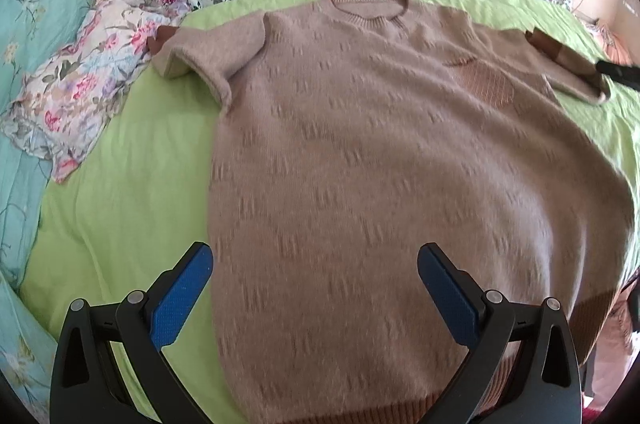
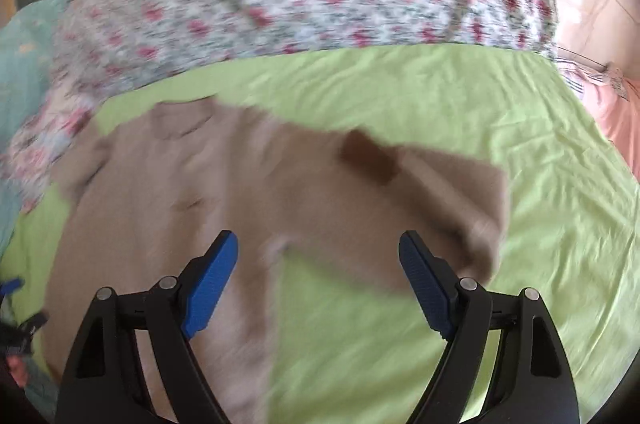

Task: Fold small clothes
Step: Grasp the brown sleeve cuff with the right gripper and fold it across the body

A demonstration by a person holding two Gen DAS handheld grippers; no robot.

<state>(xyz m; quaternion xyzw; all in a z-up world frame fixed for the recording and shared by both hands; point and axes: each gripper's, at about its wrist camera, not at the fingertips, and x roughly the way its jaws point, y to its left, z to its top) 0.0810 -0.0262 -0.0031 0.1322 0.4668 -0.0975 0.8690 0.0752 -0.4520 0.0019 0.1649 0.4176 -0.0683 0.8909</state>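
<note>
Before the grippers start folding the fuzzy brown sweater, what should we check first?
1. Sweater lies flat on the green sheet: ok.
2. Left gripper open and holding nothing: ok.
3. Right gripper open and holding nothing: ok.
4. Left sleeve spread out straight: not ok, it is bunched and curled.
5. Right sleeve lying smooth: cannot tell, that view is blurred.
6. Floral pillow off the sweater: ok.

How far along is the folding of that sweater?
Barely begun. The beige sweater lies spread flat on the green sheet, one sleeve out to the side. Left gripper and right gripper are open, holding nothing. Every fold remains.
</note>
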